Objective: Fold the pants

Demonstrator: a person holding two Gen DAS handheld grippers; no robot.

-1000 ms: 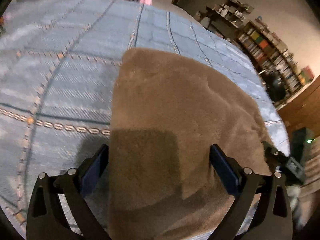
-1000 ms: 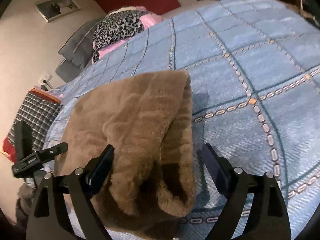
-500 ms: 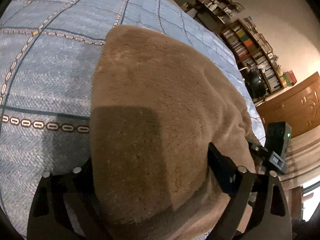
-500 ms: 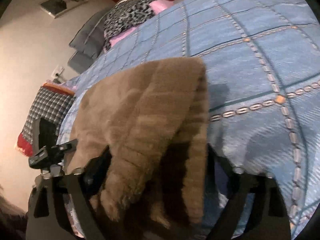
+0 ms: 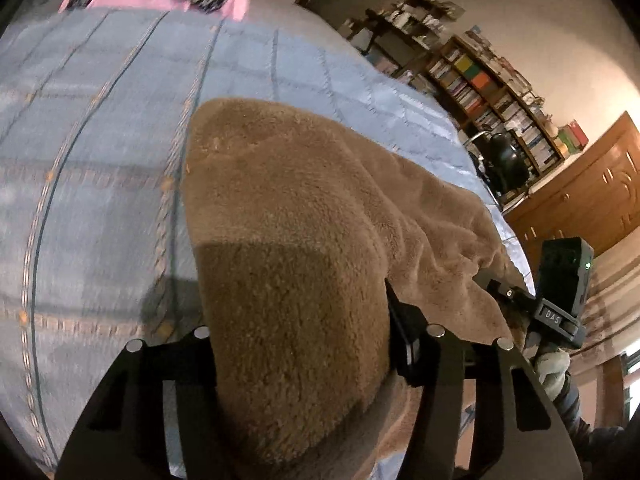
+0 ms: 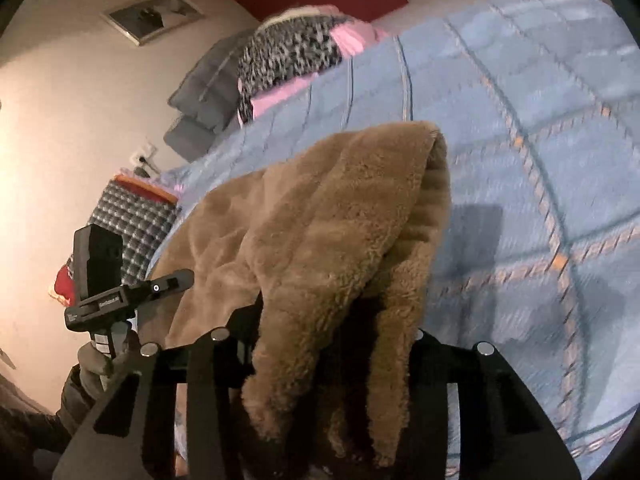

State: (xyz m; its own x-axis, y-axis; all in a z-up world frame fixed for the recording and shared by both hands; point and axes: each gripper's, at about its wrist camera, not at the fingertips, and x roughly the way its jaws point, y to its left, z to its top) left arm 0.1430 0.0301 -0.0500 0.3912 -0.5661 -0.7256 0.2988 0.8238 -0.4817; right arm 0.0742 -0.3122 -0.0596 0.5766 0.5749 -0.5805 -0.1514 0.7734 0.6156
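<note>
Both grippers pinch the near edge of the brown fleece pants (image 5: 288,240): left gripper (image 5: 300,344) at 6 o'clock in its view, right gripper (image 6: 332,340) same. Pants are lifted at the near end, far end draped on the blue bedspread (image 5: 100,140).

Risks:
- thick pile bunches unevenly, a layer slips from the right jaws
- uneven lift skews the fold
- far end drags, wrinkling the bedspread
</note>
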